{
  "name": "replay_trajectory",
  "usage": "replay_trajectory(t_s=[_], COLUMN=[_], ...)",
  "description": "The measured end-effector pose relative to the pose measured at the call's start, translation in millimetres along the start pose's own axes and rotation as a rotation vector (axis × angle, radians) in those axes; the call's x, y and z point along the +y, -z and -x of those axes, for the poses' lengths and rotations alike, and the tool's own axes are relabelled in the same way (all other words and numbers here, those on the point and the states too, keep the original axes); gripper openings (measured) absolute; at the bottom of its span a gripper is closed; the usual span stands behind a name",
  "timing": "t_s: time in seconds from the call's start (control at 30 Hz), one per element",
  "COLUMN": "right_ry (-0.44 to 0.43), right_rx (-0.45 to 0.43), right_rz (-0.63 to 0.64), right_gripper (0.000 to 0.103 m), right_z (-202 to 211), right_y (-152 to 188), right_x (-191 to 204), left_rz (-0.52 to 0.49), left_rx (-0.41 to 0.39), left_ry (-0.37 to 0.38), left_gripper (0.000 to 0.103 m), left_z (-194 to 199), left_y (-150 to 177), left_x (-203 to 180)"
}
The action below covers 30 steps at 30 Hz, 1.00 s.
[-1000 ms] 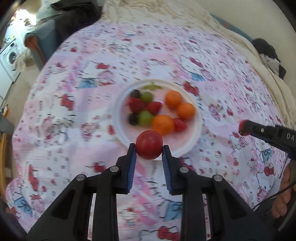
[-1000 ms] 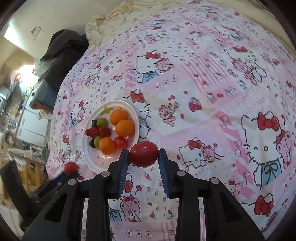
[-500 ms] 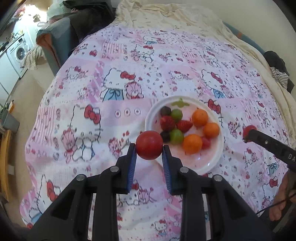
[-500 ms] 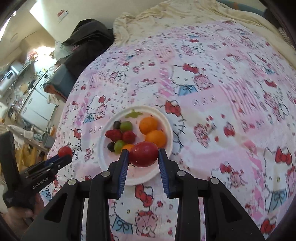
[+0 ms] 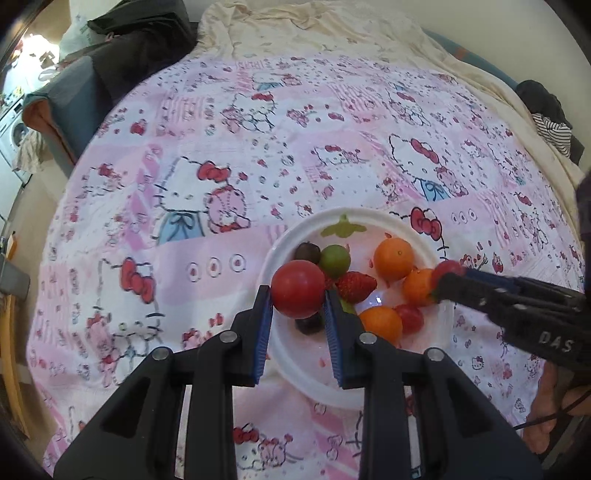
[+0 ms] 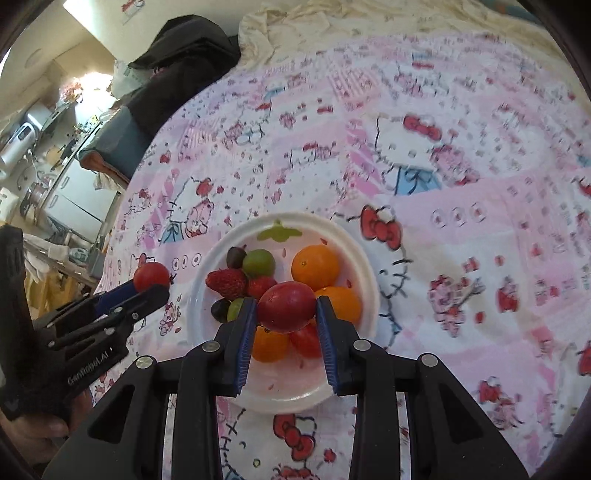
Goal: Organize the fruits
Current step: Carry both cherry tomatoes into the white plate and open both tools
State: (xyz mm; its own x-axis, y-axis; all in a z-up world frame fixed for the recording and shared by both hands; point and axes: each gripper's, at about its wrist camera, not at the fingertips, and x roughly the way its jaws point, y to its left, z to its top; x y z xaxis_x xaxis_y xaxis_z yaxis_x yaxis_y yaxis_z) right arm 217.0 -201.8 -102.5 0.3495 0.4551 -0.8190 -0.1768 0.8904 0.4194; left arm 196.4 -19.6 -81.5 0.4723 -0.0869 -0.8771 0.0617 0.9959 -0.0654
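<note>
A white plate (image 5: 369, 221) lies on the pink cartoon-print bedspread (image 5: 221, 155). It holds oranges (image 5: 393, 258), a strawberry (image 5: 356, 286), a green fruit (image 5: 334, 261), dark grapes and a small tomato. My left gripper (image 5: 297, 293) is shut on a round red fruit (image 5: 297, 284) above the plate's left rim. In the right wrist view my right gripper (image 6: 286, 302) is shut on a darker red fruit (image 6: 286, 308) over the plate (image 6: 354, 251), above the oranges. Each gripper also shows in the other's view: the right gripper (image 5: 443, 280) at the plate's right edge, the left gripper (image 6: 153, 286) left of it.
A cream blanket (image 5: 314, 33) covers the bed's far end. Dark clothes (image 6: 184, 62) lie piled on a blue chair beyond the far left corner. A striped garment (image 5: 554, 129) lies at the right edge. A person's hand (image 6: 33, 435) holds the left gripper's handle.
Both grippers have closed in on the plate, each still holding its red fruit. The right gripper has come from beside the plate to over it.
</note>
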Motion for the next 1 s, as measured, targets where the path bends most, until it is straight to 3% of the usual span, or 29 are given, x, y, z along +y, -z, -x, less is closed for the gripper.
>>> replay_trajectory(t_s=[0.23,0.87,0.93,1.0], right_ry=[-0.008,-0.052,-0.06,-0.053], right_rx=[0.061,0.014,0.0,-0.024], right_rz=[-0.025,-0.031,-0.035,-0.024], right_gripper=[0.035,0.037,0.037,0.037], right_z=[-29.2,-16.6,-13.8,-8.6], right_y=[4.6,2.8,1.5,-0.1], right_x=[-4.5,-1.5,-0.5,1.1], left_rz=[-0.021,-0.064,-0.068,-0.066], left_rx=[0.018,0.045,0.035,0.01], left_ry=[0.003,0.008,0.004,-0.001], left_gripper=[0.025,0.026,0.048,0.062], left_z=[-13.5,-18.3,-15.3,-10.6], left_y=[6.0,14.8,15.0,14.7], left_x=[-8.2,-18.4,-19.3,-19.0])
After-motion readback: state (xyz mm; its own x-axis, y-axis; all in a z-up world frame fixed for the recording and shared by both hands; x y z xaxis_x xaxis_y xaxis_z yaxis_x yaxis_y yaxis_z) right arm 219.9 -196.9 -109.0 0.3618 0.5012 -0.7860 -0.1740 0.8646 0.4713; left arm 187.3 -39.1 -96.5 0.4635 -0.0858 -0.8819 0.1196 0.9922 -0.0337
